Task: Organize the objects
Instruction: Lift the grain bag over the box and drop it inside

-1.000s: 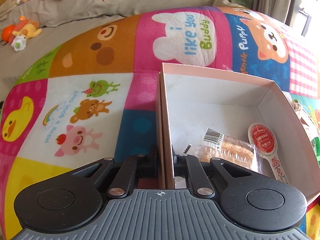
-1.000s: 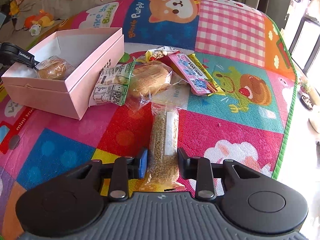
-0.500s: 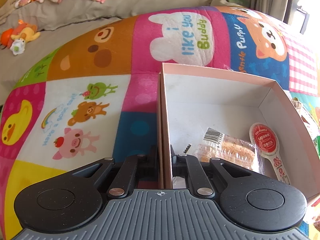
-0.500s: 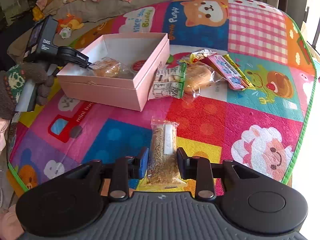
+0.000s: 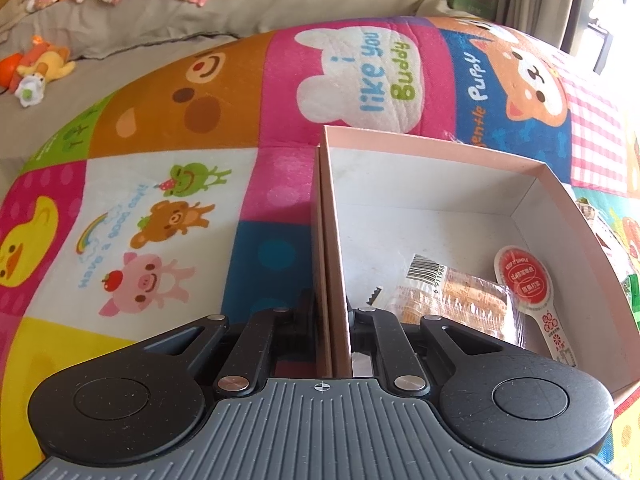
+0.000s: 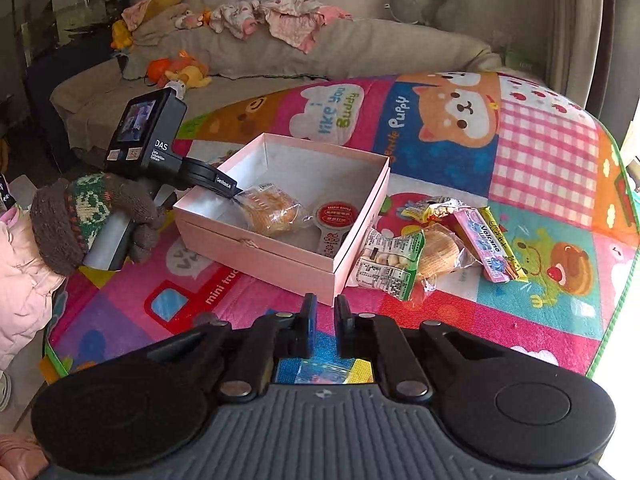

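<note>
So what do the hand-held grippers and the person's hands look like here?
Each hand-held gripper has black link arms with silver rivets on a ribbed grey base. The left hand-held gripper carries a black box marked DAS; its hand wears a brown-green patterned knit glove and a pink padded sleeve.

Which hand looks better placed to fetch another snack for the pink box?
Probably the right. Its tongs are shut on nothing, facing the loose snacks, while the left tongs clamp the pink box wall.

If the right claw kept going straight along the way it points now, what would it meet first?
Most likely the near corner of the pink box, which sits just past the tips of the right claw. Depth is hard to judge, so it could meet the play mat just short of it.
</note>
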`<state>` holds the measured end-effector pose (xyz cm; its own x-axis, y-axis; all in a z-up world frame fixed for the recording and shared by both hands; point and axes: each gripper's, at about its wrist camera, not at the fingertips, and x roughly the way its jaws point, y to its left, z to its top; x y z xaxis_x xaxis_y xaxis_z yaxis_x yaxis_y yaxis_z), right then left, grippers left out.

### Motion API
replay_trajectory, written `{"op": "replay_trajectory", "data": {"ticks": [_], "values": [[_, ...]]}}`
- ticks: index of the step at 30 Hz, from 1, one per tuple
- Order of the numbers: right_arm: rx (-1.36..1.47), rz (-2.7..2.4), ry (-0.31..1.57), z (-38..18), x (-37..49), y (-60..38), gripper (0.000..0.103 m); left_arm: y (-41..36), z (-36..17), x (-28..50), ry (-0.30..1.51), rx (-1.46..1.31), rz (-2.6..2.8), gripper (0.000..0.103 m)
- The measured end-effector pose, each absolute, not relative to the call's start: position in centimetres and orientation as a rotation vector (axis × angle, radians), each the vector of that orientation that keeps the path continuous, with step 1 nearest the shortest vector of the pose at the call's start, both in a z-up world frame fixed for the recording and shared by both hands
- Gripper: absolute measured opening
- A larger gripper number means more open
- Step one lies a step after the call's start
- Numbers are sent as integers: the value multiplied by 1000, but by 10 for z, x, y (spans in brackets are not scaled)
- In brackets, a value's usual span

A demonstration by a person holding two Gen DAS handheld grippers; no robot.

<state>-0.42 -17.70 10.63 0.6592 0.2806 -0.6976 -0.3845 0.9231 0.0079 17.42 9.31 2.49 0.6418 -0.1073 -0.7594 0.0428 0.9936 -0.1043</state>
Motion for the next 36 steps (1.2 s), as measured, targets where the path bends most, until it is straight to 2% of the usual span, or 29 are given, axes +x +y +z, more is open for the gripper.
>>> {"op": "replay_trajectory", "data": {"ticks": [3, 5, 7, 13, 15, 17, 18, 23, 30, 36], "values": [[-155, 386, 796, 94, -5, -179, 17, 93, 25, 174, 872, -75, -87, 12], [-152, 384, 835, 81, -5, -180, 39, 92, 25, 174, 873, -72, -88, 12], [-124, 401, 889, 67, -5, -180, 48, 92, 25, 174, 872, -69, -88, 12], [-189, 407, 989, 28, -9, -169, 48, 91, 25, 172, 871, -65, -88, 12], [-192, 397, 1022, 20, -9, -171, 42, 91, 25, 172, 871, -65, -88, 12], [-198, 398, 1013, 21, -12, -172, 30, 91, 25, 172, 871, -66, -88, 12], [-187, 401, 1014, 23, -12, -174, 29, 91, 25, 172, 871, -65, -88, 12], [-111, 400, 938, 56, -3, -184, 29, 91, 25, 172, 872, -61, -92, 12], [-155, 387, 699, 131, 55, -169, 28, 91, 25, 172, 873, -60, -93, 12], [-175, 381, 627, 142, 138, -123, 28, 91, 25, 171, 875, -61, -96, 13]]}}
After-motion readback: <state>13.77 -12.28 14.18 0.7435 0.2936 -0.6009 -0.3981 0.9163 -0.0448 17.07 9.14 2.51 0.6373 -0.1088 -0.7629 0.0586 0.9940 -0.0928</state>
